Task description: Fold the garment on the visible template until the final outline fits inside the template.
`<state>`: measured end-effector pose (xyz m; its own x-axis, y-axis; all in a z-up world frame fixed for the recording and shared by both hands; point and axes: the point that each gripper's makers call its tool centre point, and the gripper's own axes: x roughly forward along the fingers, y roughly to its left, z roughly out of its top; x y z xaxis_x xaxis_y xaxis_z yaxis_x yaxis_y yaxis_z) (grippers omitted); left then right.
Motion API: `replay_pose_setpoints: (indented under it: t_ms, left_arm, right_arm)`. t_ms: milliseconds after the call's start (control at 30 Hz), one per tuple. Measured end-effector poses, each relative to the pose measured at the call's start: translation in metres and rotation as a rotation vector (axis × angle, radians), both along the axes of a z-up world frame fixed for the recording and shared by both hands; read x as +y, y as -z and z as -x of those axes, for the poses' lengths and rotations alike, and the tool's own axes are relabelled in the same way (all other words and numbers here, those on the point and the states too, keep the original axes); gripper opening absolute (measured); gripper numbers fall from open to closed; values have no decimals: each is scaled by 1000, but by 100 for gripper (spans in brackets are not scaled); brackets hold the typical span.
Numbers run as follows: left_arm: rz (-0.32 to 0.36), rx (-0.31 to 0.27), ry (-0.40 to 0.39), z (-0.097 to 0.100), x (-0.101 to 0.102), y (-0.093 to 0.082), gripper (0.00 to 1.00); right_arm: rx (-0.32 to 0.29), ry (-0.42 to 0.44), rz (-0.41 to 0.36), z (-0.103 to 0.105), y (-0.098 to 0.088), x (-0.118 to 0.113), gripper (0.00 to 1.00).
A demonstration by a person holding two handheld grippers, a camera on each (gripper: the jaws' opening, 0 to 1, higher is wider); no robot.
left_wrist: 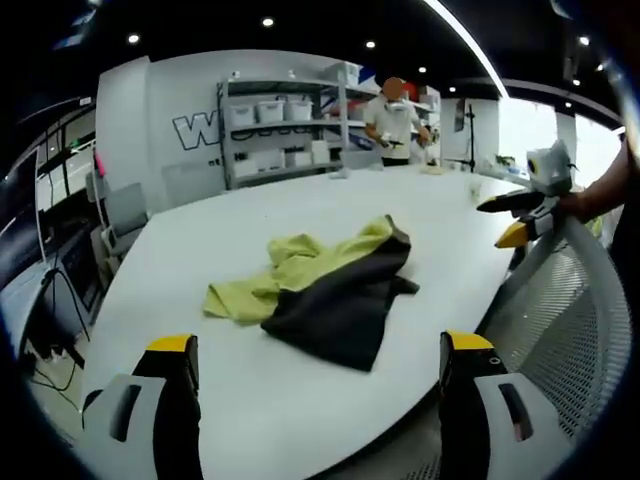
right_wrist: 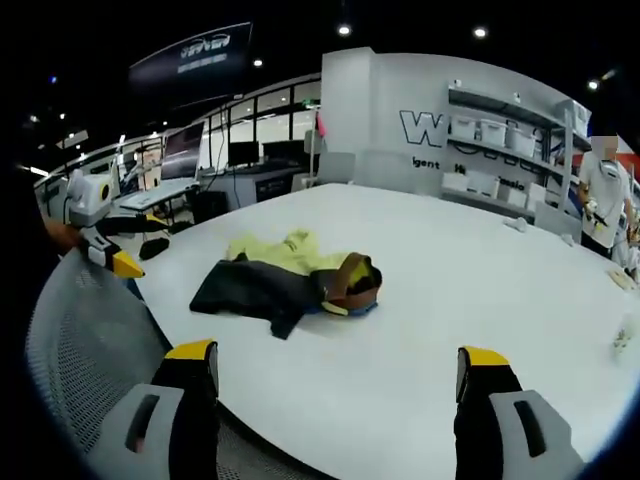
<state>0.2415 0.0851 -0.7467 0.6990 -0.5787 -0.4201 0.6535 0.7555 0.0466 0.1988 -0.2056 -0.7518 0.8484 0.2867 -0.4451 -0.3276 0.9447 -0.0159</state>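
A crumpled yellow and black garment lies mid-table, well apart from the left gripper and right gripper, both released and empty; grabbing several bunched layers together could likely tangle the fold.

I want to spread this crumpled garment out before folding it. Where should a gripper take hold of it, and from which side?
Probably the dark hem corner of the garment, nearest the table edge. It lies flat and pointed, free of the bunched yellow-green folds behind it. Come in low from the near edge with the open left gripper, then pinch it.
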Motion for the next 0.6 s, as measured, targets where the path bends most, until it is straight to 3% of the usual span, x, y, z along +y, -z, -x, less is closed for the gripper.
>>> replay_pose_setpoints:
  t_ms: [600]
  left_arm:
    - [-1, 8, 3, 0, -1, 1, 97]
  right_arm:
    - [8, 0, -7, 0, 1, 0, 98]
